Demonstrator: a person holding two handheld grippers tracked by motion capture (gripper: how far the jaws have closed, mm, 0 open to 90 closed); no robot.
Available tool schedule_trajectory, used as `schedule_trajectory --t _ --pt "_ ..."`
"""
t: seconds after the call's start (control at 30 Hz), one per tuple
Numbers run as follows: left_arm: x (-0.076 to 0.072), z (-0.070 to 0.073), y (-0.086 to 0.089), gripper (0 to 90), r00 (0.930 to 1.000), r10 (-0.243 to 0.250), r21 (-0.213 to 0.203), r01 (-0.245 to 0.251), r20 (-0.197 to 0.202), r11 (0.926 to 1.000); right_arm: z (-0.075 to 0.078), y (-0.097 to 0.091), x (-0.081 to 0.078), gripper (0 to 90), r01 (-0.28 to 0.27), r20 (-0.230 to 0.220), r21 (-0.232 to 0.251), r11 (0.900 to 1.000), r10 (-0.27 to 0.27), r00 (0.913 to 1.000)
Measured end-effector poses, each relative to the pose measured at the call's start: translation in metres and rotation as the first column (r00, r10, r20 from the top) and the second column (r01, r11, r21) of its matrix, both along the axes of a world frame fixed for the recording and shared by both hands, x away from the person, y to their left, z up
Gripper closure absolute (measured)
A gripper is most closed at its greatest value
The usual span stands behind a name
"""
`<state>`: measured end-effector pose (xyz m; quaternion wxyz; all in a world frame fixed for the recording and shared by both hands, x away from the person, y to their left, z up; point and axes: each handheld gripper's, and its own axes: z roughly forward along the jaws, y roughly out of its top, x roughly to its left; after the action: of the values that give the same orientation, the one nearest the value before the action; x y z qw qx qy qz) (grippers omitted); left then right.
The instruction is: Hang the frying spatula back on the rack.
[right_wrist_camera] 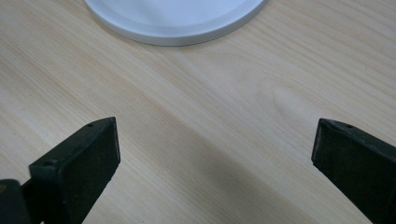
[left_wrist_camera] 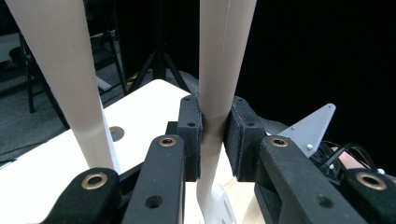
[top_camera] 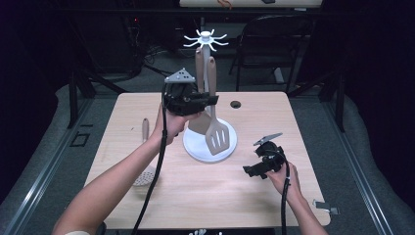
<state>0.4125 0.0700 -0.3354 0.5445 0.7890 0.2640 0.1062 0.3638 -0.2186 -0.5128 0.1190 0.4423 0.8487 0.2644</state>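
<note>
— What crowds the white utensil stand (top_camera: 206, 44)?
— Two beige hanging spatulas (top_camera: 212, 83) and its round white base (top_camera: 195, 144).
— Free room?
— Bare wooden tabletop (top_camera: 220, 191) in front; a beige skimmer (top_camera: 145, 171) lies left.

Overhead light brightens my table (top_camera: 195, 191); room behind is near black. White stand base (top_camera: 195, 144) glares slightly. Close-up jaws look soft, bkgd blurred; faint shadows under them.

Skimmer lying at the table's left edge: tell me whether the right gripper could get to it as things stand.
Probably not easily. The right gripper sits open at the table's right side, and the left forearm crosses above the skimmer. The left gripper, nearer, is shut on the slotted spatula.
</note>
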Motion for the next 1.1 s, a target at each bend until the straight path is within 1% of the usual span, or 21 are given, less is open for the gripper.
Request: schedule_trajectory --t 0.17,0.27,0.47,0.57,0.63,0.7,0.8,0.83,0.9,0.93,1.1 --pt "0.003 0.003 -0.002 77.4 1.0 0.0 -0.001 0.0 0.002 1.0 0.0 0.0 0.0 1.0 -0.001 -0.005 -0.006 1.0 0.001 1.0" --pt "0.005 0.005 -0.003 77.4 1.0 -0.009 -0.007 0.009 0.0 0.9999 0.0 0.0 0.0 0.9 0.0 -0.006 -0.008 1.0 0.0 1.0" --pt "0.009 0.009 -0.009 77.5 0.9997 -0.026 0.001 0.026 -0.001 0.9997 0.0 0.0 0.0 1.0 -0.003 -0.009 -0.009 1.0 0.003 1.0" --pt "0.012 0.009 -0.011 77.4 0.9995 -0.03 0.004 0.03 -0.012 0.9995 0.0 0.0 0.0 0.9 -0.001 -0.006 -0.011 0.9999 0.001 1.0" --pt "0.015 0.009 -0.011 77.4 0.9994 -0.026 -0.002 0.026 -0.021 0.9997 0.0 0.0 0.0 0.9 -0.001 -0.005 -0.01 0.9999 0.001 1.0" --pt "0.017 0.01 -0.012 77.4 0.9996 -0.022 -0.001 0.022 -0.02 0.9998 0.0 0.0 0.0 0.9 -0.001 -0.005 -0.012 0.9999 0.001 1.0" --pt "0.019 0.01 -0.012 77.5 0.9996 -0.016 0.003 0.016 -0.022 0.9999 0.0 0.0 0.0 1.0 -0.001 -0.005 -0.013 0.9999 0.001 1.0" --pt "0.02 0.01 -0.012 77.5 0.9996 -0.013 0.012 0.013 -0.024 0.9998 0.0 0.0 0.0 1.0 -0.001 -0.005 -0.013 0.9999 0.001 1.0" --pt "0.021 0.01 -0.013 77.5 0.9997 -0.009 0.004 0.009 -0.024 0.9999 0.0 0.0 0.0 1.1 -0.005 -0.009 -0.013 0.9999 0.005 1.0" --pt "0.022 0.009 -0.013 77.5 0.9996 -0.004 0.002 0.004 -0.029 1.0 0.0 0.0 0.0 1.1 -0.005 -0.009 -0.024 0.9997 0.005 0.9999" --pt "0.025 0.008 -0.012 77.4 0.9996 0.004 0.006 -0.003 -0.029 1.0 0.001 0.001 0.0 1.1 -0.013 -0.007 -0.034 0.9994 0.013 0.9999"
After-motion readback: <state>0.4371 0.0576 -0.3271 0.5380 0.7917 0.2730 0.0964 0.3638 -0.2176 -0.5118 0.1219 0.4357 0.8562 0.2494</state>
